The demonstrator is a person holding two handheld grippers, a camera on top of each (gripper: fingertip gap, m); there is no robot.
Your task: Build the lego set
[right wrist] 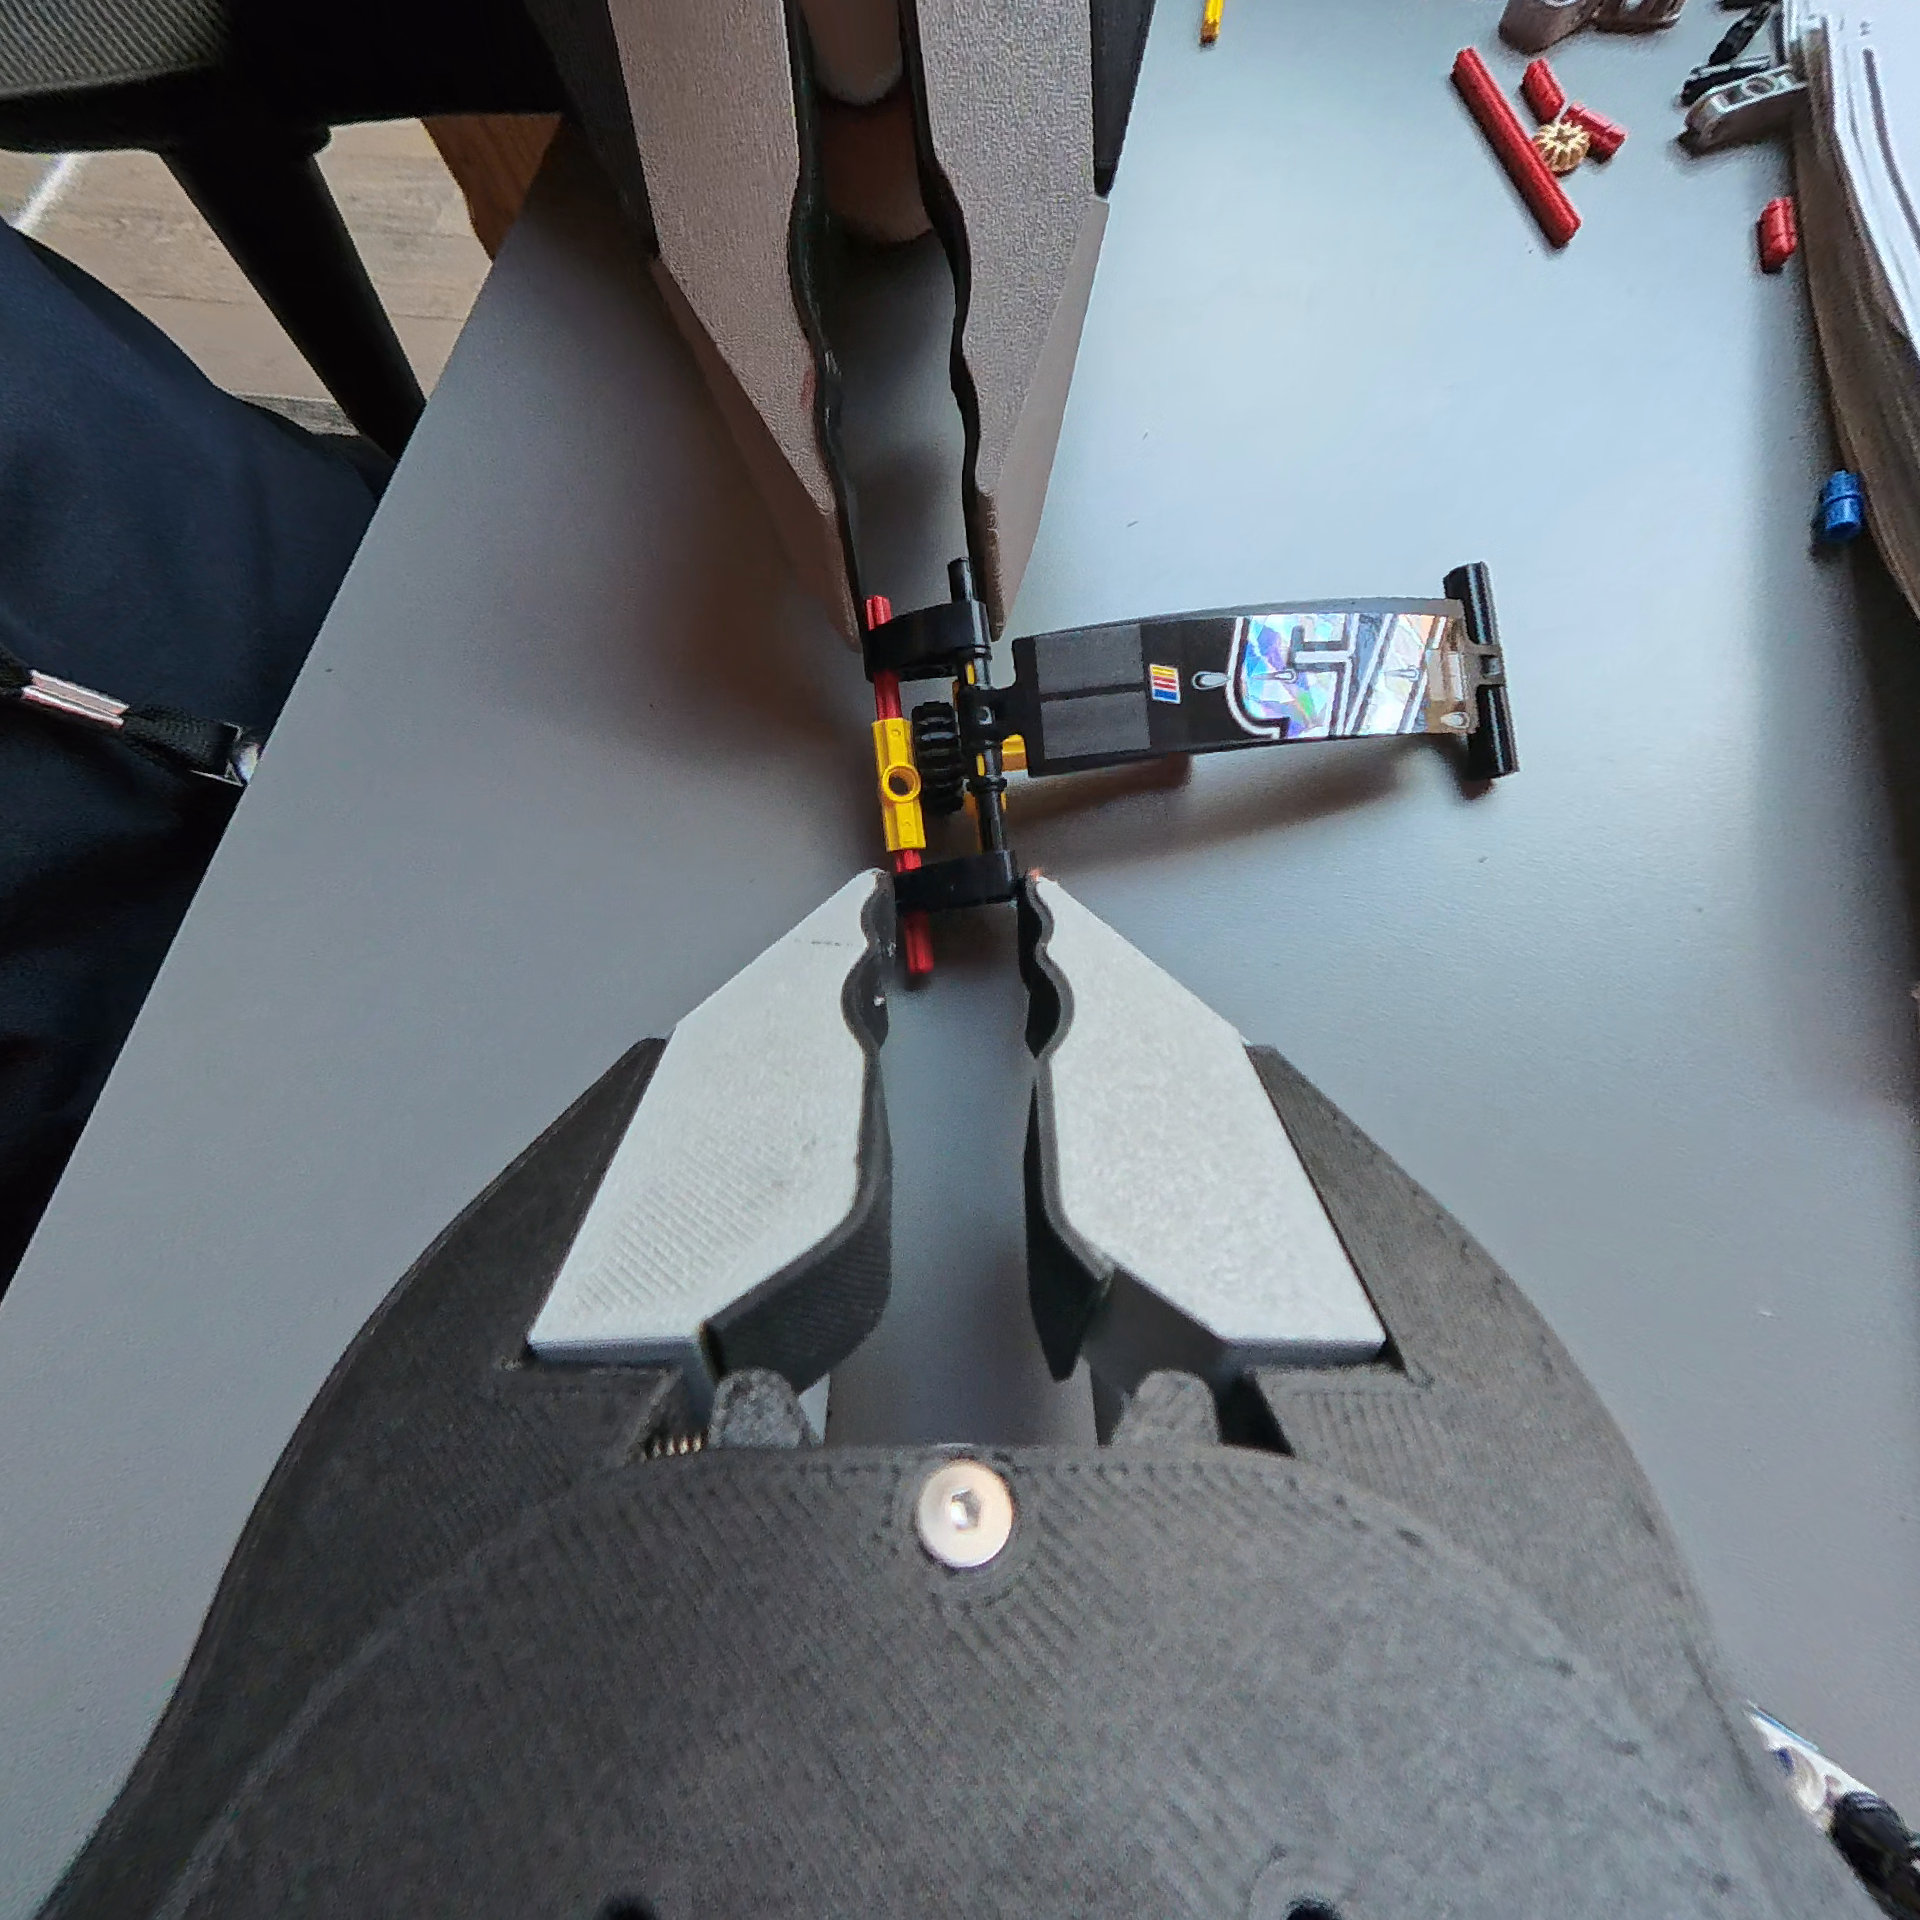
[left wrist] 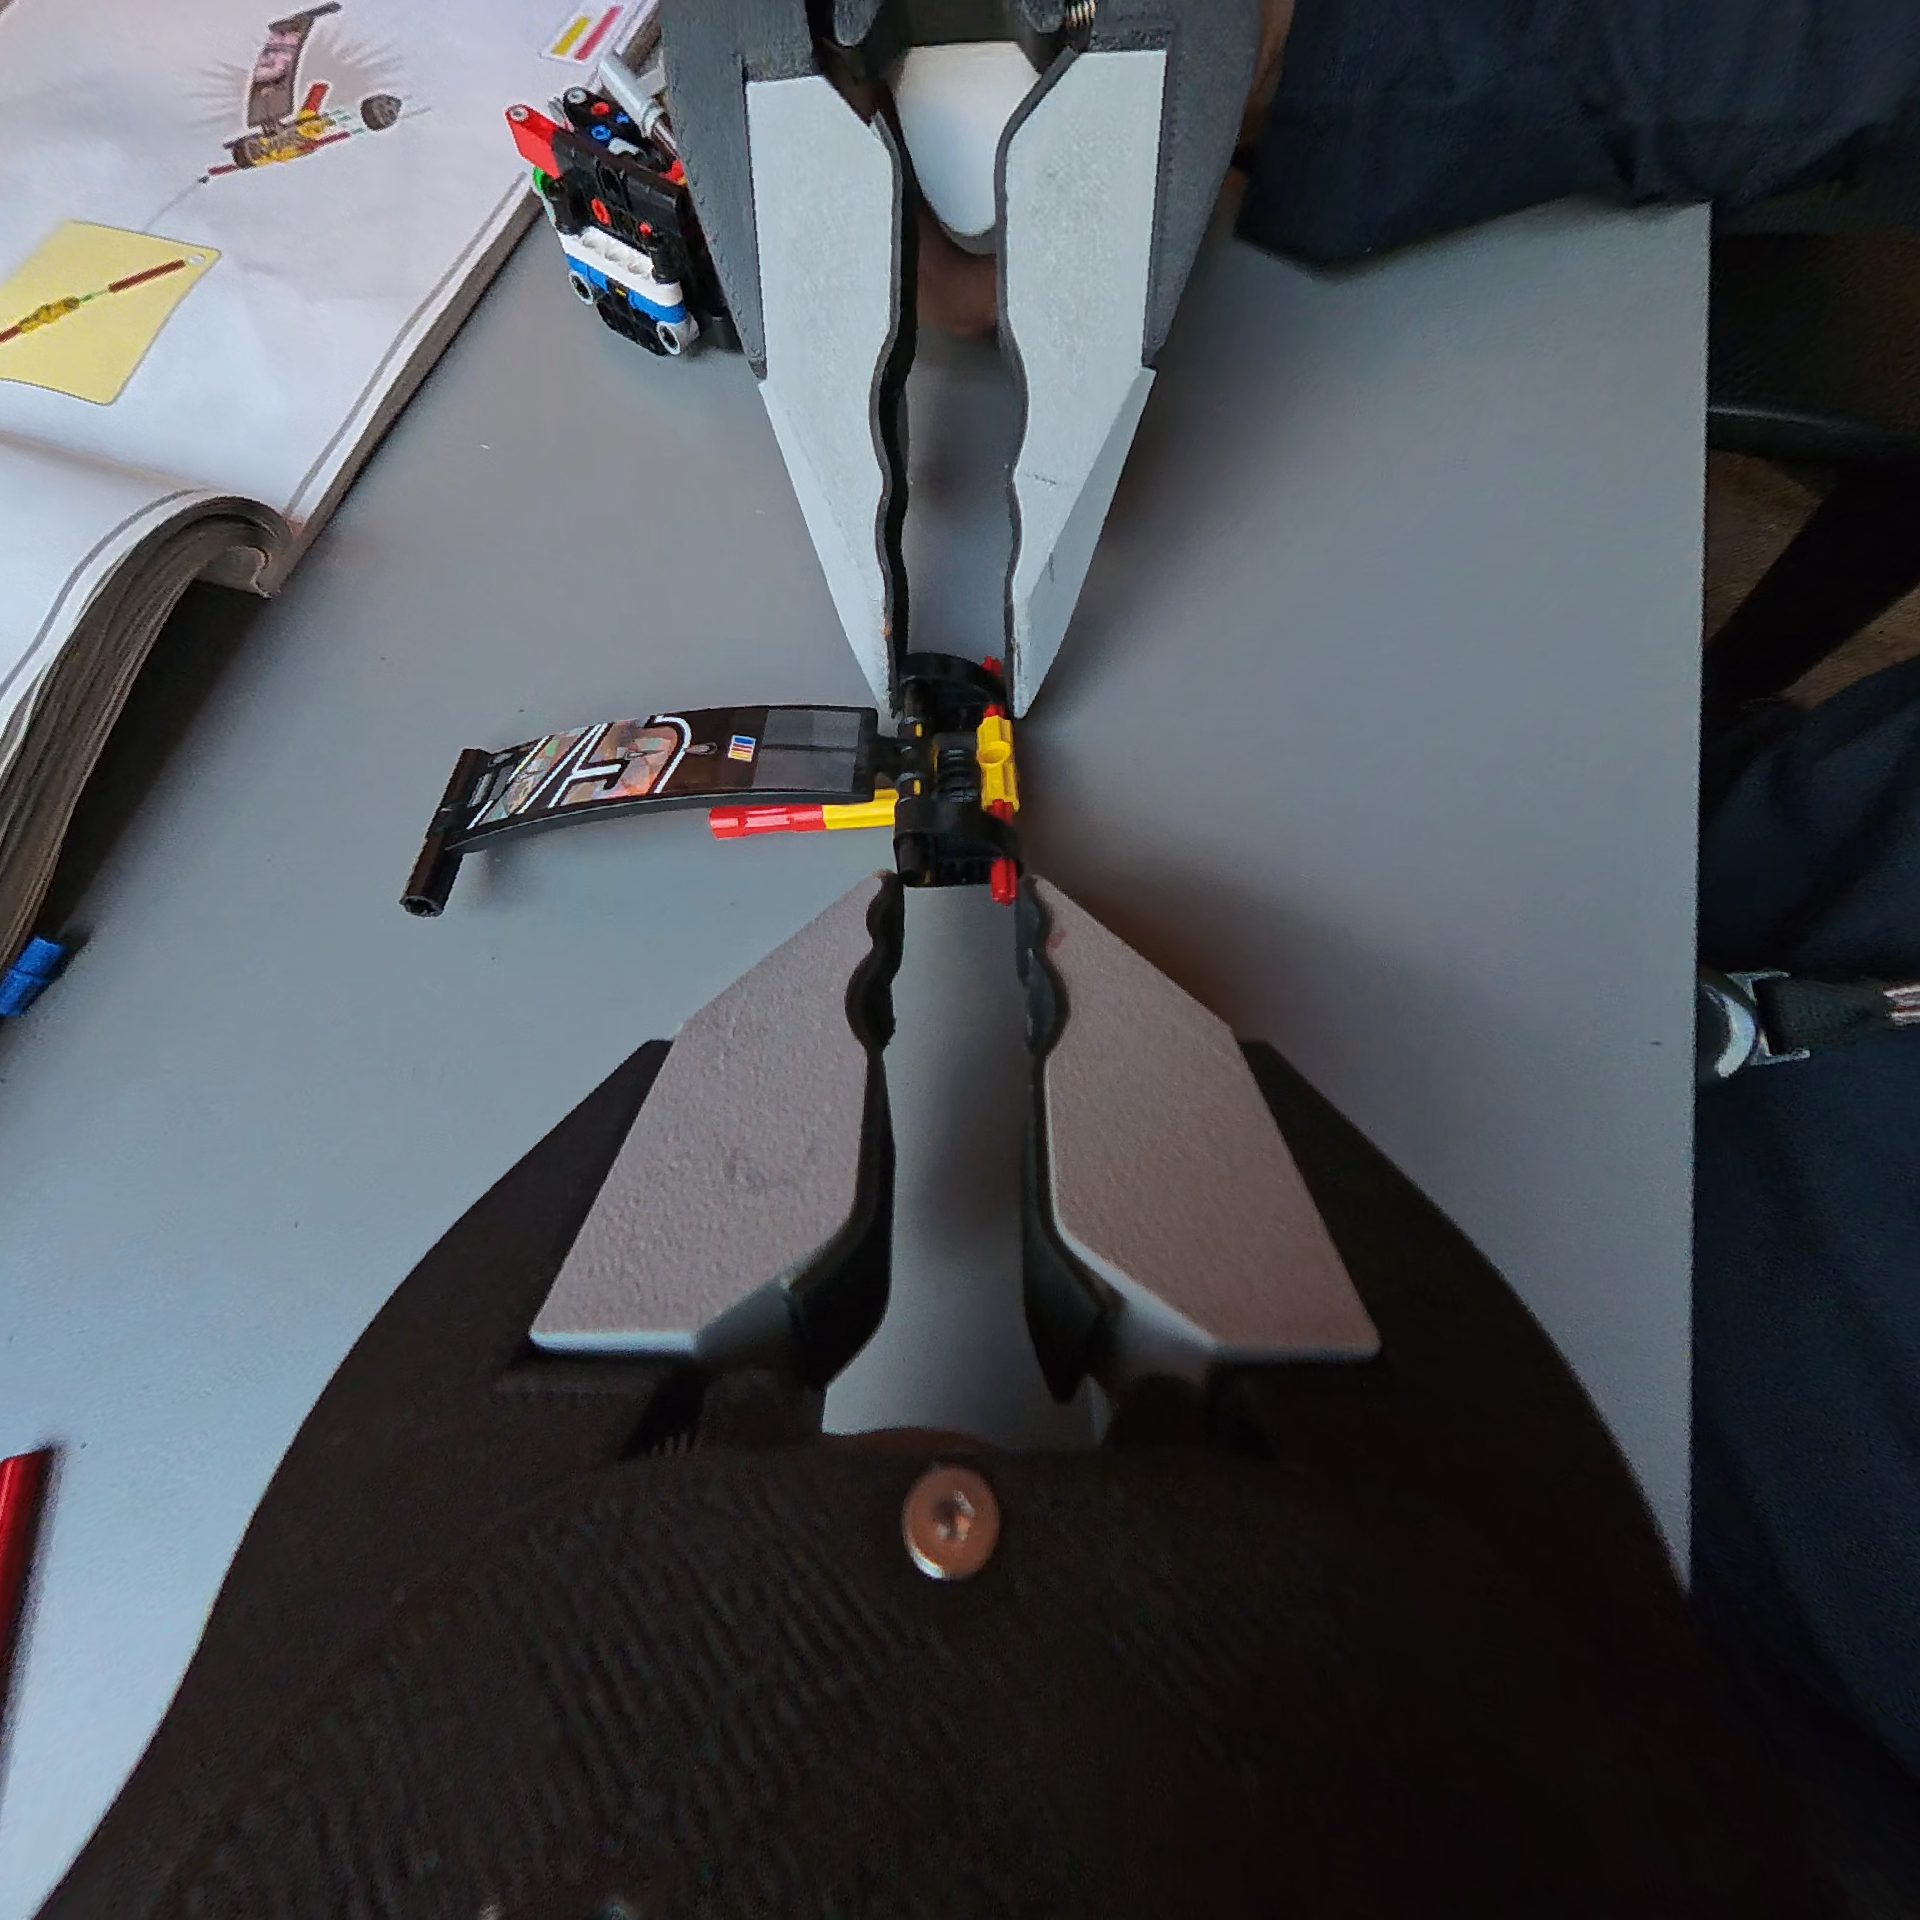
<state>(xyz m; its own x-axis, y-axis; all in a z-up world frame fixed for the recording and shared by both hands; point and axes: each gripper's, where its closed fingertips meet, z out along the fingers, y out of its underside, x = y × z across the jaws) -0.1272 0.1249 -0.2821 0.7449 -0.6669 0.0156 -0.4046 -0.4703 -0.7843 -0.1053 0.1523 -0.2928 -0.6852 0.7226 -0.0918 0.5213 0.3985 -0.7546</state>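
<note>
A small brick assembly [left wrist: 940, 774] hangs just above the grey table [left wrist: 1351, 727]. It has a black frame, a yellow connector [left wrist: 994, 764], red pins, a black gear and a long black curved panel with stickers [left wrist: 665, 764]. My left gripper [left wrist: 961, 883] is shut on the frame's near black beam at its very fingertips. My right gripper [left wrist: 956, 691] comes in from the opposite side and is shut on the far beam. In the right wrist view, my right gripper [right wrist: 956, 896] pinches a black beam [right wrist: 951, 883] of the assembly [right wrist: 935, 748]. The left gripper [right wrist: 925, 623] grips the other end.
An open instruction booklet [left wrist: 156, 312] and a partly built model [left wrist: 623, 229] lie at the far left. Loose red pieces [right wrist: 1517, 145] and a blue piece [right wrist: 1839, 506] lie on the table. The table edge [left wrist: 1704, 831] and a person's dark clothing are close by. The left gripper's tips are roughly 5 centimeters from the right gripper's. The partly built model [left wrist: 623, 229] is about 15 centimeters from my right fingertips.
</note>
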